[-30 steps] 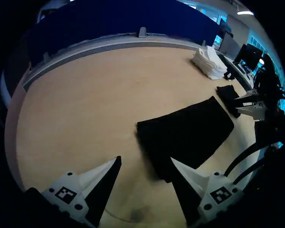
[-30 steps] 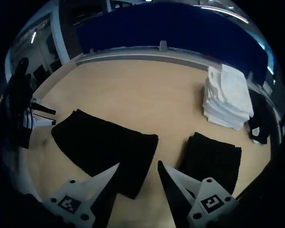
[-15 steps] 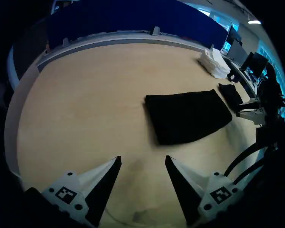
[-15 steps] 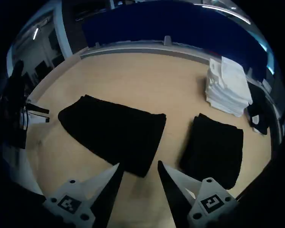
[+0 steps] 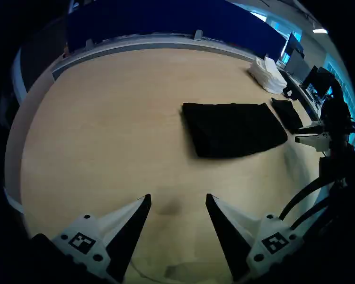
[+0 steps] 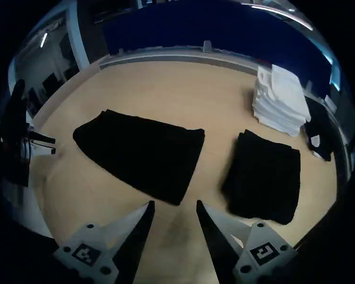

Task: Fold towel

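Note:
A black towel (image 5: 234, 128) (image 6: 142, 151) lies folded flat on the wooden table (image 5: 111, 118) (image 6: 177, 90). My left gripper (image 5: 177, 201) hovers open well short of the towel's left end, nothing between its fingers. My right gripper (image 6: 173, 207) is open too, just short of the towel's near edge and apart from it. The right gripper (image 5: 310, 133) also shows past the towel's far end in the left gripper view. At the far left of the right gripper view the left gripper (image 6: 40, 143) points in.
A second folded black towel (image 6: 265, 177) (image 5: 287, 113) lies beside the first. A stack of white towels (image 6: 279, 102) (image 5: 268, 75) sits near the blue partition (image 6: 215, 33). A dark object (image 6: 319, 137) lies by the table's right edge, with monitors (image 5: 315, 78) beyond.
Both grippers have drawn back from the black towel, which now lies farther off and untouched. The left gripper's right finger no longer overlaps the towel.

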